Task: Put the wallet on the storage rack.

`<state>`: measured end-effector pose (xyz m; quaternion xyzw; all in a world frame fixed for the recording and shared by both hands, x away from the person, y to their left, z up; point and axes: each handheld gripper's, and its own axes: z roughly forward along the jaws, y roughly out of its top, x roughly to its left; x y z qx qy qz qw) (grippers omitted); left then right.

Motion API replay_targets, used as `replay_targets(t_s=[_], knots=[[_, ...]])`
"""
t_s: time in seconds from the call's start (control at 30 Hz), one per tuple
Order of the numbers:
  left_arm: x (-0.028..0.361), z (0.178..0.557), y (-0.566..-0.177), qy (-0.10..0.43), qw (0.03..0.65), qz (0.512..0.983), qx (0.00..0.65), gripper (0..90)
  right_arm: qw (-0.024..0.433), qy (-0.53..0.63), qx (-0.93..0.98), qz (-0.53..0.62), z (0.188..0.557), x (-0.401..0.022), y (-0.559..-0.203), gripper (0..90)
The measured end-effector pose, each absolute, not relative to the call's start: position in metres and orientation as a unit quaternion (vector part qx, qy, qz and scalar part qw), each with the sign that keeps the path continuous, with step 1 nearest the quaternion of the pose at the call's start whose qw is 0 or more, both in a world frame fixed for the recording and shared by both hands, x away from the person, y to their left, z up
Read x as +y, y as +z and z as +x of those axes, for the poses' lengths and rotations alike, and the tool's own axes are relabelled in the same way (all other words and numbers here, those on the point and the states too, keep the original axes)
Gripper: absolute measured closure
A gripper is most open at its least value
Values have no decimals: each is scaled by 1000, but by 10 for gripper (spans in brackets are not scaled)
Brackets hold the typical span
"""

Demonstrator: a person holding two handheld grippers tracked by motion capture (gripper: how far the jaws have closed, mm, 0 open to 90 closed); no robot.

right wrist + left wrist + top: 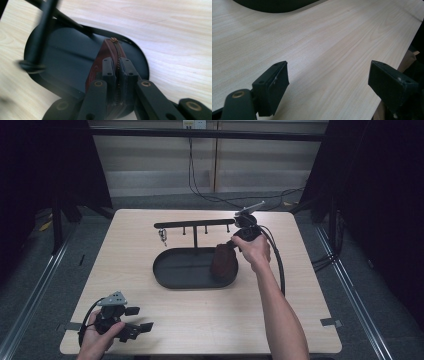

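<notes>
The brown zippered pouch (110,62) is clamped along its zipper edge by the right gripper (236,244) just over the right end of the black oval tray (172,270), whereas the left gripper (131,326), jaws apart, is kept at lower left.

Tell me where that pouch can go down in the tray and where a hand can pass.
The tray has a bare floor left of the brown pouch, which the right gripper pinches at the right end. The table is bare from the tray's near rim to the left gripper. It is crowded at the back, under the rack with its pegs and hanging keys.
</notes>
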<state>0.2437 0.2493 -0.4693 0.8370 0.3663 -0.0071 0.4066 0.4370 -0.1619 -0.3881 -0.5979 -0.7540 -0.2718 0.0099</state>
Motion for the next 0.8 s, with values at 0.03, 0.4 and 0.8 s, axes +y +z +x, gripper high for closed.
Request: replay_targets(t_s=[0.03,0.4,0.8], knots=[[249,243,-469,-7,406,837,367,165,10,-275,-751,-600,437,-162,-391,835],[249,243,-469,-6,406,837,367,165,23,-304,-741,-598,438,-165,-419,841],[250,243,-469,-3,405,835,373,165,20,-311,-750,-584,435,-161,-443,816]])
